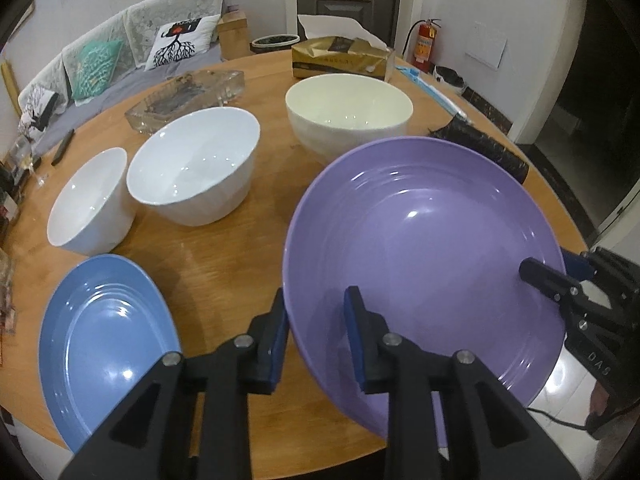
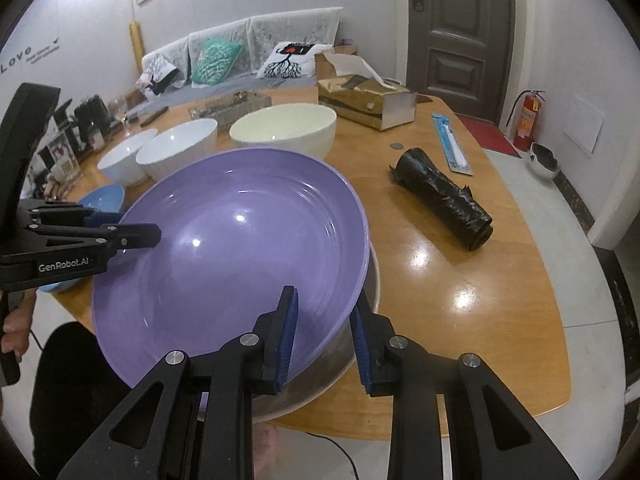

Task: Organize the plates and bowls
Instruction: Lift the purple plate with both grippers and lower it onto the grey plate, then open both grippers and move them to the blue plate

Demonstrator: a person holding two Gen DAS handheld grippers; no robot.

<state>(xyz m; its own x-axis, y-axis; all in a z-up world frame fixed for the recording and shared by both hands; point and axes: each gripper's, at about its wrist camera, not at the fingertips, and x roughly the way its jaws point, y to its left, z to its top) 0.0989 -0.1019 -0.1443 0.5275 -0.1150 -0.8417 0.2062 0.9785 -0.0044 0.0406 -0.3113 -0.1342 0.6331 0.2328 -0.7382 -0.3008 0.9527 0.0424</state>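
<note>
Purple plate (image 1: pixel 424 264): tilted, lifted off the table (image 1: pixel 224 256) at its near edge; a grey metal rim shows just under its right side in the right wrist view.
Left tool (image 1: pixel 316 320): fingers straddle the plate's left rim, one pad outside, one inside; firm contact cannot be told.
Right tool (image 2: pixel 324 336): fingers either side of the plate's right rim, a gap visible at the pads; grip cannot be told.
Blue plate (image 1: pixel 104 344): flat at the near left edge of the table.
Small white bowl (image 1: pixel 90 200): left side, touching the medium white bowl (image 1: pixel 196 172).
Cream bowl (image 1: pixel 348 112): behind the purple plate, toward the far edge.
Black roll (image 2: pixel 440 196): lying right of the plate, well apart.
Tissue box (image 2: pixel 364 100): far edge.
</note>
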